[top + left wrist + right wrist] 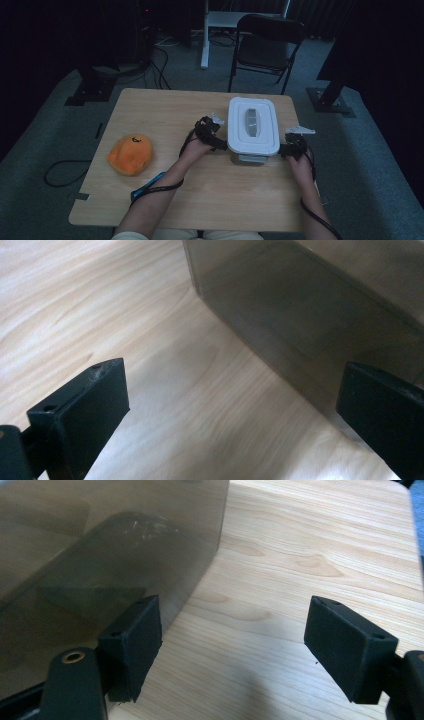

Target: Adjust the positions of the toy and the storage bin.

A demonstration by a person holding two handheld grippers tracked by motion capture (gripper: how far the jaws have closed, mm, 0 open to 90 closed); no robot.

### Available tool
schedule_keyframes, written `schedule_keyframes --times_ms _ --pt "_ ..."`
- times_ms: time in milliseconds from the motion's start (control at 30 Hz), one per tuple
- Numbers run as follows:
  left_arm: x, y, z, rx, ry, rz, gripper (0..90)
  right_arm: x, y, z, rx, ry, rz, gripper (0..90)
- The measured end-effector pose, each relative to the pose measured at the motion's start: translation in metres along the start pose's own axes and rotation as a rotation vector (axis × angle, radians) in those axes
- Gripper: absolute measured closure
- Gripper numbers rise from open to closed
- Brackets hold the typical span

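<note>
A grey see-through box [253, 125] with a white lid stands on the wooden table [165, 110], right of centre. My left gripper [218, 137] is at the box's left side, and in the left gripper view my left gripper [232, 375] is open over bare wood, its right jaw close to the box wall [300, 305]. My right gripper [289, 149] is at the box's near right corner. In the right gripper view my right gripper [235, 607] is open, its left jaw beside the smoky box wall [100, 555]; I cannot tell whether it touches. Nothing lies between either pair of jaws.
An orange plush toy [130, 153] lies at the table's left. A blue object [150, 186] sits by the left forearm near the front edge. A black folding chair [265, 47] stands beyond the table's far edge, and cables run over the dark floor.
</note>
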State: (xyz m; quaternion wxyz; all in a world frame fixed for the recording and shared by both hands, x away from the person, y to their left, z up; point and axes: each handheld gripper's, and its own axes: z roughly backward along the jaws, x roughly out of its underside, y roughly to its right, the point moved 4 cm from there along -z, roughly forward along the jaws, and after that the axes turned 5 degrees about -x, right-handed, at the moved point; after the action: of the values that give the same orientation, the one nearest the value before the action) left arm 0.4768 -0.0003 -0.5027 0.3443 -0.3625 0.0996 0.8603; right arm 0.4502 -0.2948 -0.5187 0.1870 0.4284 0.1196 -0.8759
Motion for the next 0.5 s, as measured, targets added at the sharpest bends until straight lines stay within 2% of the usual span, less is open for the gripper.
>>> schedule_keyframes --times_ms 167,400,500 --pt "0.012 -0.006 0.011 -0.005 0.005 0.012 1.1 -0.002 -0.015 -0.003 -0.027 0.001 0.019 22.9" --pt "0.025 -0.010 0.024 -0.017 0.000 -0.002 1.2 -0.001 -0.031 -0.008 -0.064 0.024 0.007 24.3" --pt "0.031 -0.011 0.028 -0.011 0.007 0.012 1.2 -0.001 -0.036 -0.008 -0.072 0.025 0.018 24.3"
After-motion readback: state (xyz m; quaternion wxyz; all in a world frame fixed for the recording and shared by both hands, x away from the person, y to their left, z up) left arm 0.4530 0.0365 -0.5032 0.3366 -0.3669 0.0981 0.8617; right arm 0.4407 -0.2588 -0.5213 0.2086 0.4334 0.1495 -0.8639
